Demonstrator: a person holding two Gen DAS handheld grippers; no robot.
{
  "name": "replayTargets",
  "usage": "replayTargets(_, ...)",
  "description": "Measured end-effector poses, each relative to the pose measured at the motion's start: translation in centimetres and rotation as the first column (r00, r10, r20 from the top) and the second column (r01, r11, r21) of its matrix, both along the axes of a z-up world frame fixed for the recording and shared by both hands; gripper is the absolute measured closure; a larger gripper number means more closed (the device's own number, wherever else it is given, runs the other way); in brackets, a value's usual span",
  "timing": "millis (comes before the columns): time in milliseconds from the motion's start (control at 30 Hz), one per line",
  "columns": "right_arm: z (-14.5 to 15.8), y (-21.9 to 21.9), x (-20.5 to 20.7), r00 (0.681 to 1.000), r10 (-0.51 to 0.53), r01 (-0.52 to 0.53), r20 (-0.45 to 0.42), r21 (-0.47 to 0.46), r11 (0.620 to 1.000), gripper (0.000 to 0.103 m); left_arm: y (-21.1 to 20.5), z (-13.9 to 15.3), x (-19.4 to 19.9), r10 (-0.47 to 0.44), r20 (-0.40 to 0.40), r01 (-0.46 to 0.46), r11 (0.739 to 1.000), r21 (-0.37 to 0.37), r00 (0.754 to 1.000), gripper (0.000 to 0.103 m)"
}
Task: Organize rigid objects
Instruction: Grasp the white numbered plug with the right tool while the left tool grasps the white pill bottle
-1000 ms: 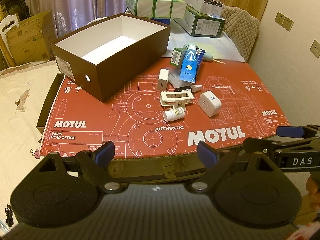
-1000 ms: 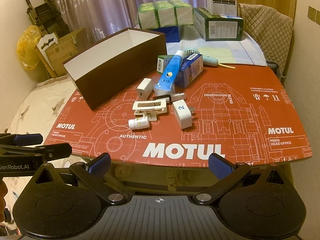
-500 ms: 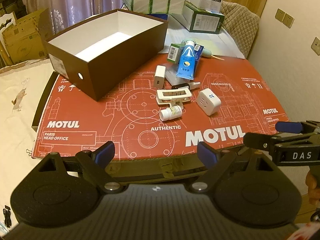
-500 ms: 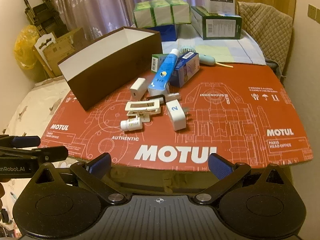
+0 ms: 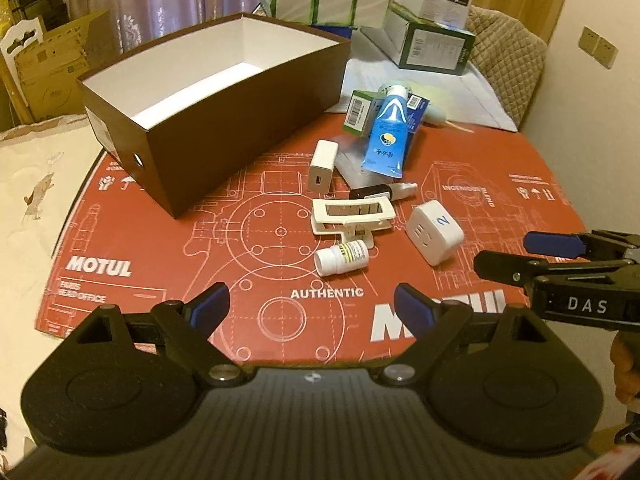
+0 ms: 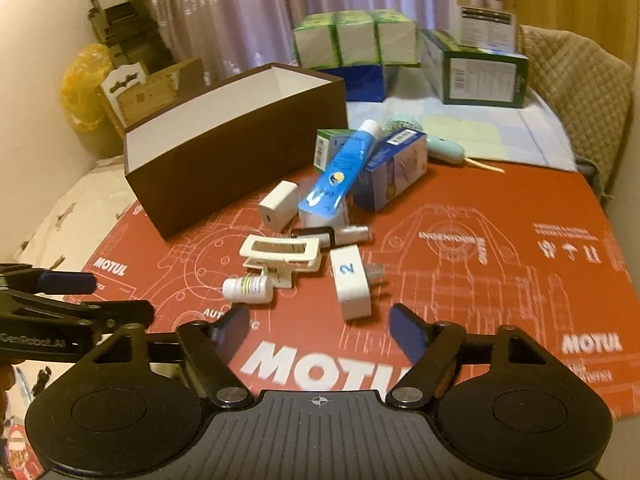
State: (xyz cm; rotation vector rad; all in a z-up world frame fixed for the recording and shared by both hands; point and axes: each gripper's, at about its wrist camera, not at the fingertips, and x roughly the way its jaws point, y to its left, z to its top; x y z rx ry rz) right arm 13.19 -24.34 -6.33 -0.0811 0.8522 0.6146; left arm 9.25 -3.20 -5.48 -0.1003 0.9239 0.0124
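Note:
A heap of small objects lies on the red MOTUL sheet (image 5: 256, 292): a white pill bottle (image 5: 341, 258), a cream hair clip (image 5: 352, 216), a white plug cube marked 2 (image 5: 435, 232), a white charger (image 5: 322, 165), a blue tube (image 5: 387, 138) and small boxes. An open brown box (image 5: 216, 108) with a white inside stands left of them. My left gripper (image 5: 312, 310) is open, short of the pill bottle. My right gripper (image 6: 318, 326) is open with its jaws closing and nothing between them, just before the plug cube (image 6: 350, 282) and pill bottle (image 6: 246, 288).
Green and white cartons (image 6: 354, 38) and a dark green box (image 6: 476, 74) are stacked at the back. A quilted chair back (image 6: 576, 80) stands at the far right. Cardboard boxes (image 5: 52, 64) sit by the curtain at left, beside a cream cloth (image 5: 36, 184).
Both grippers have moved forward and down toward the heap, which looks larger. The right gripper's jaws have narrowed from their widest.

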Motion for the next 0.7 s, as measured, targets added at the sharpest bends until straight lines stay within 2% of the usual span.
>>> replayTargets(200, -1.9, 0.5, 2.9, 0.999, 0.043, -0.043, -0.01, -0.026, 0.999, 0.049, -0.9, -2.0, 2.0, 0.023, -0.014, -0.023, 1.0, -0.008, 1.0, 0.017)
replayTargets(700, -5.8, 2.1, 7.5, 0.986, 0.148, -0.154, -0.077, -0.078, 0.985, 0.067, -2.3, -5.6, 5.9, 0.084, -0.042, -0.084, 0.996, 0.01, 0.996, 0.022)
